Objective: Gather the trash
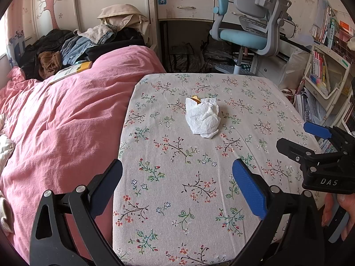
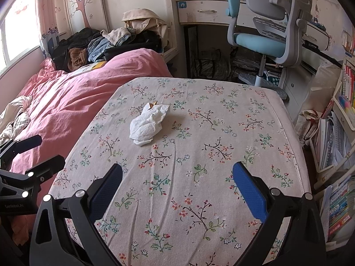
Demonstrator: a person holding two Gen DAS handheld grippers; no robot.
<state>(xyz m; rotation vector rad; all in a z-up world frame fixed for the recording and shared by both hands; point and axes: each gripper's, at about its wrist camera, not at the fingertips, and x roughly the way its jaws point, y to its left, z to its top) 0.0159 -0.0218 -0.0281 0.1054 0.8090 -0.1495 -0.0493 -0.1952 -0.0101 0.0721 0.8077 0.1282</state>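
Left wrist: crumpled tissue point(image 1: 203, 117) mid-frame on floral tablecloth point(image 1: 177, 188); left gripper point(image 1: 177, 175) and right gripper point(image 2: 177, 175) both gaping wide, empty.

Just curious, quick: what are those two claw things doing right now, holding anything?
Left gripper: open, holding nothing.
Right gripper: open, holding nothing.

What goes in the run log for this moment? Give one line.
phase: approach | target: crumpled tissue on floral table, untouched | left gripper: open, empty | right gripper: open, empty | trash collected: none yet
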